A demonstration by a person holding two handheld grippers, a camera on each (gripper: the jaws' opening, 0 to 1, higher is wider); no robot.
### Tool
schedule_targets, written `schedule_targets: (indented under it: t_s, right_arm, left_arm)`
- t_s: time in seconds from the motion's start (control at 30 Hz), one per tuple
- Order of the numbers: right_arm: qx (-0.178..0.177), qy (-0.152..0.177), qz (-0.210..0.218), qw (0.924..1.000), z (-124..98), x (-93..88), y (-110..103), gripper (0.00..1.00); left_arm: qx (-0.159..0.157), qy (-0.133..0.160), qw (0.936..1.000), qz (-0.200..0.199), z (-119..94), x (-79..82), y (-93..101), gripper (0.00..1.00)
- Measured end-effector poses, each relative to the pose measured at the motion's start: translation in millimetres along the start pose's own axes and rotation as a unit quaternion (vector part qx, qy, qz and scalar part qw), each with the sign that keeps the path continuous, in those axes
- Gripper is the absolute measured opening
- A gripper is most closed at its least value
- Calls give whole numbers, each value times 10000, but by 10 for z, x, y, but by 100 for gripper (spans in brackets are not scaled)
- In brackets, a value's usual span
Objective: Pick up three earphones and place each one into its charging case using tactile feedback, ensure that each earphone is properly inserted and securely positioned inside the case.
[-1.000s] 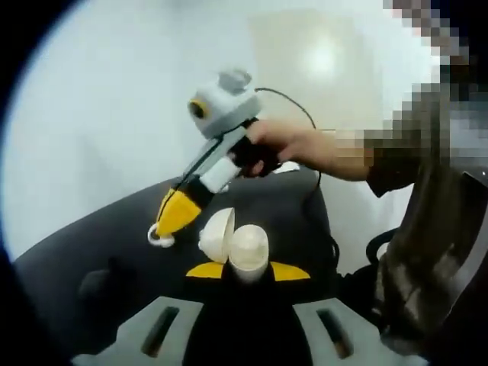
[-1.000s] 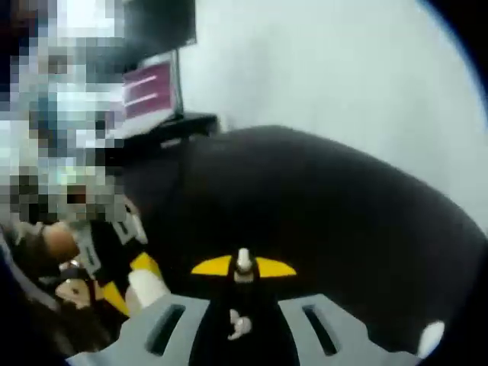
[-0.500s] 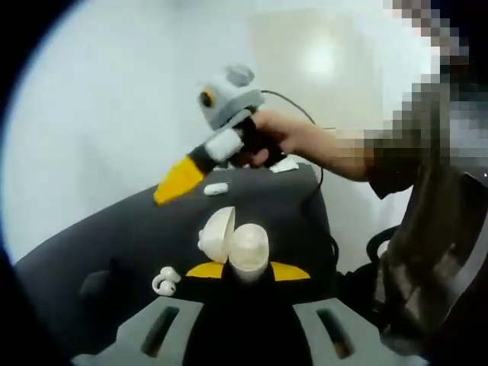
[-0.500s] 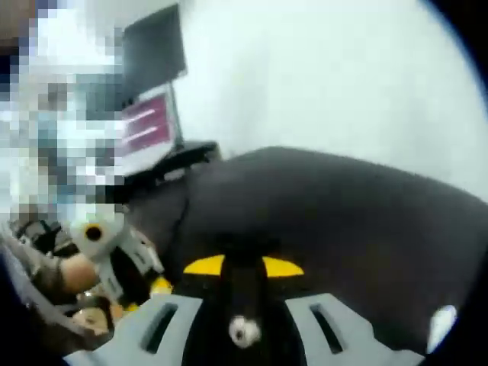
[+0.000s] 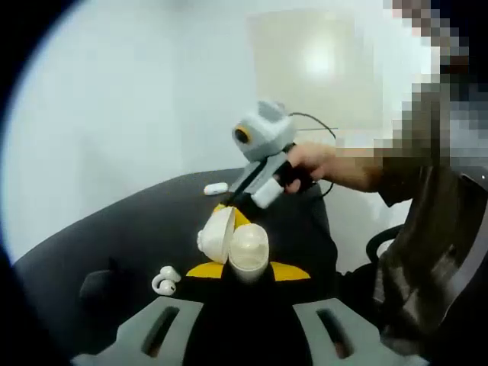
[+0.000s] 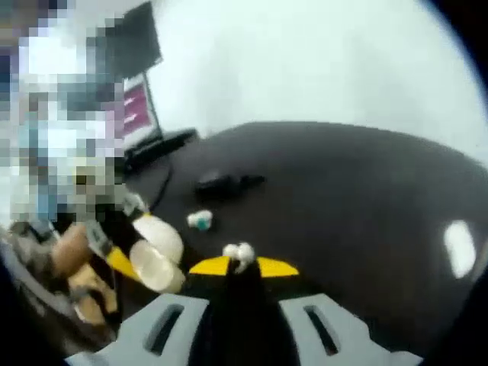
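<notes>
In the left gripper view, the left gripper [image 5: 248, 271] has its yellow-tipped jaws closed on a cream egg-shaped charging case [image 5: 238, 244], its lid hinged open to the left. Just beside it, on the black tabletop [image 5: 114, 244], lies a white ear-hook earphone [image 5: 163, 280], untouched. Beyond the case, the right gripper [image 5: 229, 210] angles down toward the open lid, held by a person's hand [image 5: 309, 164], and a small white oblong piece [image 5: 216, 188] lies farther back. In the right gripper view, that gripper's yellow tips [image 6: 242, 267] are pinched almost together on a small white earphone [image 6: 239, 253]; past them a pale teal-marked earbud [image 6: 200, 220] and a dark elongated object [image 6: 227, 181] rest on the table. The main risk, as I judge it, is a tilted approach: the earphone could catch the rim or lid, sit crooked, or slip from so slight a pinch.
</notes>
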State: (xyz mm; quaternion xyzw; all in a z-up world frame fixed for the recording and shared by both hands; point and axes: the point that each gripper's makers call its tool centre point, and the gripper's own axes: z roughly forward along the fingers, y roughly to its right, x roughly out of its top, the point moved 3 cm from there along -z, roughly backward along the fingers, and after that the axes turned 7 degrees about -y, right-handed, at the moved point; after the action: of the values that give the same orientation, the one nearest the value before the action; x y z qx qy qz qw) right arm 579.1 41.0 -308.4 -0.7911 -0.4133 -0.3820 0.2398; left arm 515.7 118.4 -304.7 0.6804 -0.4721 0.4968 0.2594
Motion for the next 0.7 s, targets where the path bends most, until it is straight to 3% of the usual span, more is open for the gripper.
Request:
schedule_targets:
  t_s: [0.03, 0.13, 0.2, 0.23, 0.3, 0.33, 0.37, 0.4, 0.47, 0.5, 0.57, 0.6, 0.67, 0.7]
  right_arm:
    - [-3, -30, -168, 9999, -32, 19, -11, 7]
    - [-443, 149, -1006, 9938, -195, 147, 80, 6]
    - [-682, 84, -1791, 9814, -345, 207, 121, 6]
    - [-819, -39, -2303, 9697, -426, 221, 129, 6]
    - [-937, -262, -3304, 9388, -541, 230, 91, 6]
    - [-1023, -514, -3960, 9111, -593, 216, 64, 6]
    - [-1131, -733, -4646, 8752, -644, 203, 28, 6]
    - [-1189, -967, -4991, 8529, -651, 165, 16, 6]
    - [-1240, -1339, -5420, 8203, -617, 91, -1, 6]
    - [-1267, -1391, -5486, 8147, -559, 66, -9, 6]
    - [-1250, -1607, -5780, 7902, -459, -10, -24, 6]
    - [-1273, -1643, -5868, 7826, -415, -28, -39, 6]
    - [-1281, -1580, -5822, 7872, -346, -37, -74, 6]
    - [-1208, -1453, -5764, 7950, -310, -30, -113, 7]
  left_arm:
    - [-1, -1, 10000, -2, 0, 0, 0, 17]
    - [-12, -1, 10000, -23, -1, 1, -1, 17]
    - [-8, -2, 10000, -22, -1, 1, -2, 17]
    - [-6, -2, 10000, -17, -1, 1, -2, 17]
    - [-6, -3, 10000, -14, -2, 1, 0, 17]
    - [-8, -3, 10000, -15, -1, 1, -1, 17]
    - [-8, -4, 10000, -12, -1, 2, -1, 17]
    - [-7, -3, 10000, -8, -1, 2, -2, 17]
    - [-6, -5, 10000, -12, -1, 2, -3, 17]
    - [-5, -5, 10000, -10, -2, 1, -3, 17]
    - [-6, -5, 10000, -18, -3, 0, -2, 17]
    - [-6, -5, 10000, -18, -4, -1, -2, 17]
    - [-5, -5, 10000, -23, -5, -3, -3, 17]
    - [-7, -5, 10000, -26, -6, -4, -3, 17]
